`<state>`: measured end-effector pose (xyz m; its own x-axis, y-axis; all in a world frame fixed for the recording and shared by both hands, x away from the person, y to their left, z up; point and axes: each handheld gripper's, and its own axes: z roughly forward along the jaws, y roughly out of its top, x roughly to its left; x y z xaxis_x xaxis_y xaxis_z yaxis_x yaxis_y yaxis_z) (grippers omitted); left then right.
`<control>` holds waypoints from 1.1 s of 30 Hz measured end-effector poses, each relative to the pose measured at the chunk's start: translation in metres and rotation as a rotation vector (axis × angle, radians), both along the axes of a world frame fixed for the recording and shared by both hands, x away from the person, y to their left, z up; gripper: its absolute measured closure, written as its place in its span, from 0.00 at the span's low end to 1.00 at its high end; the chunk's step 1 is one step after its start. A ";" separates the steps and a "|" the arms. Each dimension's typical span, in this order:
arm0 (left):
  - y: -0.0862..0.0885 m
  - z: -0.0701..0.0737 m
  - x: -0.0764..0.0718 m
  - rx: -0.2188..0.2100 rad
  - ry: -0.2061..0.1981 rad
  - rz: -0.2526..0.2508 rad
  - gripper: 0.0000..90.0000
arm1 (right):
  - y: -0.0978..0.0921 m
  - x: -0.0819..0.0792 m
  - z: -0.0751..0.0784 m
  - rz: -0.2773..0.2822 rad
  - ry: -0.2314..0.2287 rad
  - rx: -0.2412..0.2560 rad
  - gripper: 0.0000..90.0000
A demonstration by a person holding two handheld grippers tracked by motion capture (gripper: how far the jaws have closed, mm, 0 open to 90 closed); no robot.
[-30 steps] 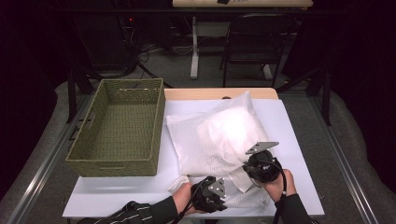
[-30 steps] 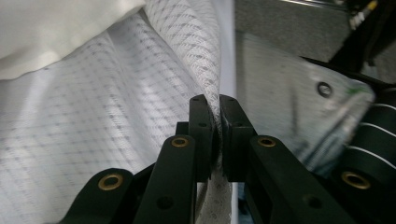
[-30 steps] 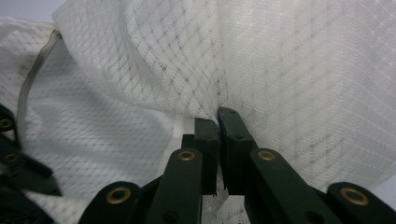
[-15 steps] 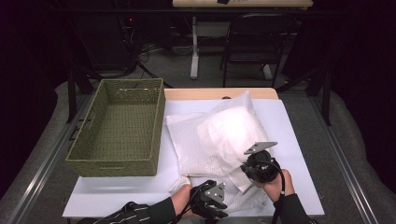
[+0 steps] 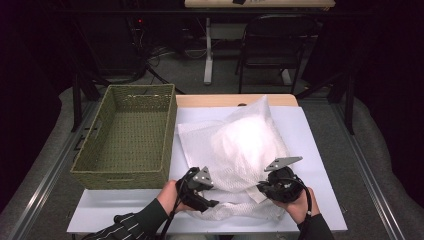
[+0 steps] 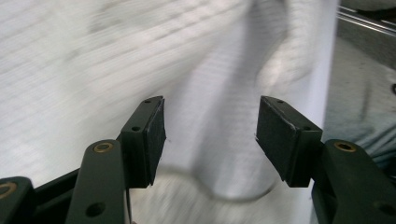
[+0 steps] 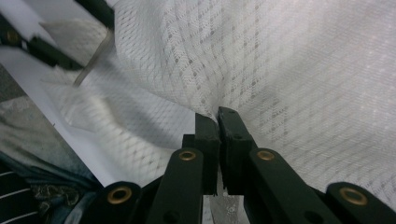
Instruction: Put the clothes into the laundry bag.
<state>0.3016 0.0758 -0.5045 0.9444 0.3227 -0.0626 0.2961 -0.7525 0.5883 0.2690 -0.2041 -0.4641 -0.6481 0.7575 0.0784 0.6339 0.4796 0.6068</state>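
Observation:
A large white mesh fabric bag (image 5: 240,145), puffed up in the middle, lies across the white table (image 5: 312,135). Its near edge is crumpled between the two hands. My right gripper (image 5: 262,187) (image 7: 217,117) is shut on a fold of the mesh at the bag's near right edge, lifting it slightly. Near the bag's front left corner, my left gripper (image 5: 211,201) (image 6: 210,133) is open; its jaws stand wide apart in front of the blurred white fabric, with nothing between the pads. In the right gripper view, the left gripper (image 7: 32,39) shows dark at the upper left.
A green woven basket (image 5: 120,172) stands empty on the table's left side, right beside the bag. A wooden board edge (image 5: 225,100) shows behind the bag. A chair (image 5: 265,45) and desk legs stand on the floor beyond the table.
My left gripper has shifted left and a bit farther from the table's front edge, along the bag's near edge. The right gripper has stayed put, holding the mesh.

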 end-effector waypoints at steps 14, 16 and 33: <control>-0.001 -0.028 0.017 0.159 -0.082 0.103 0.80 | 0.017 0.008 -0.016 0.055 0.045 -0.046 0.96; 0.003 -0.027 0.017 0.146 -0.080 0.113 0.90 | 0.014 0.008 -0.018 0.057 0.050 -0.048 0.96; 0.038 -0.007 -0.002 0.118 -0.100 0.149 0.87 | 0.012 0.003 -0.013 0.117 0.071 -0.052 0.74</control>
<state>0.2993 0.1136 -0.5114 0.8853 0.4590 0.0752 0.3542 -0.7701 0.5305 0.2722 -0.1924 -0.4770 -0.7266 0.6811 0.0904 0.6123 0.5823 0.5348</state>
